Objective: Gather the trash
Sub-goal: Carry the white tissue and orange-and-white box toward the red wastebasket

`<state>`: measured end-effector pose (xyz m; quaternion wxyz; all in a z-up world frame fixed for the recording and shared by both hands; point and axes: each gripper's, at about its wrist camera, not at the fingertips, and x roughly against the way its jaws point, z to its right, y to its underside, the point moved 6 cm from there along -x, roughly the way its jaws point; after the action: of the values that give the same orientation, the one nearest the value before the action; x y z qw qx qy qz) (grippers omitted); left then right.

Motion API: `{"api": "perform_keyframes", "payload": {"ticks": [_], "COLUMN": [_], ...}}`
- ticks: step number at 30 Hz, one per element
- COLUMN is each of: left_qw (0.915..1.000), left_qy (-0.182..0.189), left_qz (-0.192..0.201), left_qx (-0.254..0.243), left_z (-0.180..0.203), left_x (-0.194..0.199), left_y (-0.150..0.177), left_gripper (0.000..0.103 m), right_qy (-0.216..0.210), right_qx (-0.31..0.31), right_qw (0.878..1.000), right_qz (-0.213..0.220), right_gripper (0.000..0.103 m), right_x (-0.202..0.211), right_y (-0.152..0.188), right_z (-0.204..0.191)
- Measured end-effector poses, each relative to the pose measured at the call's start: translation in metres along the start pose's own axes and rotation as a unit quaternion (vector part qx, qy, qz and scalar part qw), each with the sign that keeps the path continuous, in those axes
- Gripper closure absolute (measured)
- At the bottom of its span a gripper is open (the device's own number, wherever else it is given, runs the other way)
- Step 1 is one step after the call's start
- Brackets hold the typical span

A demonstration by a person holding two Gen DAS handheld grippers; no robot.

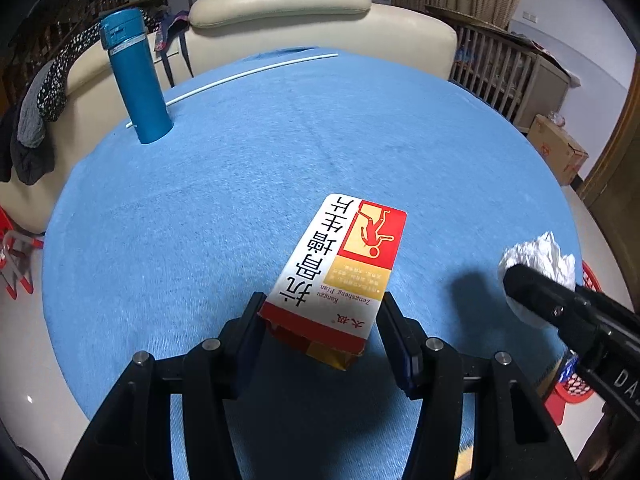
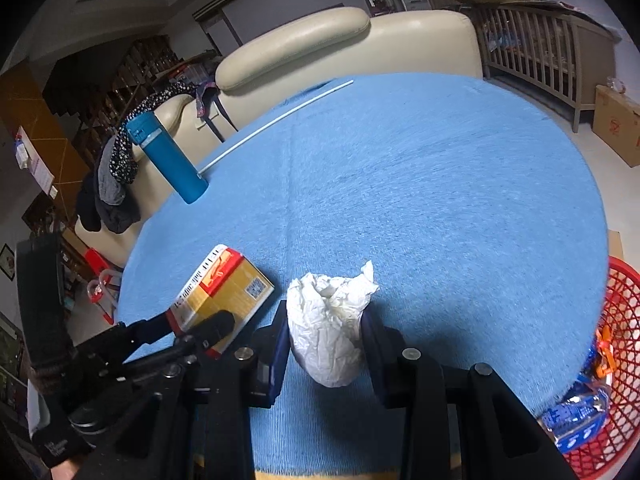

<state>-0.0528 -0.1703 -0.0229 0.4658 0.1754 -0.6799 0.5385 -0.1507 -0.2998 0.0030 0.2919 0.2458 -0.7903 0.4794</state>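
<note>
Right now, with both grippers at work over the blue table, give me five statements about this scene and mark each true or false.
1. The right gripper has its jaws closed on the crumpled white tissue. True.
2. The left gripper holds the blue bottle. False: its jaws are at the end of the medicine box; the bottle stands apart, upright, near the table's far edge.
3. A red basket sits off the table's right side with wrappers in it. True.
4. The white rod lies in the basket. False: it lies on the blue tablecloth near the sofa.
5. The box is green. False: it is red, white and yellow.
</note>
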Motion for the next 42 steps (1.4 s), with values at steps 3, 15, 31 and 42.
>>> {"api": "perform_keyframes", "payload": {"ticks": [3,15,31,42], "left_qw": [1.0000,0.9995,0.9979,0.9977], "left_qy": [-0.001,-0.007,-0.007,0.003], "left_qz": [0.005,0.016,0.030,0.038], "left_qx": [-0.004,-0.025,-0.058,-0.056], "left_z": [0.006,0.030,0.045,0.045], "left_x": [0.008,0.028,0.045,0.051], "left_y": [0.002,0.008,0.013,0.011], "left_gripper": [0.046,0.046,0.049,0.050], "right_qy": [0.001,0.006,0.014,0.016], "right_qx": [-0.007,-0.025,-0.033,-0.034], "right_qw": [1.000,0.999,0.998,0.998], "right_qz": [0.010,0.035,0.051,0.056], "right_gripper": [0.067,0.067,0.067,0.067], "right_x": [0.011,0.048,0.075,0.084], "right_y": [0.002,0.011,0.018,0.018], "right_z": [0.004,0.027,0.039,0.044]}}
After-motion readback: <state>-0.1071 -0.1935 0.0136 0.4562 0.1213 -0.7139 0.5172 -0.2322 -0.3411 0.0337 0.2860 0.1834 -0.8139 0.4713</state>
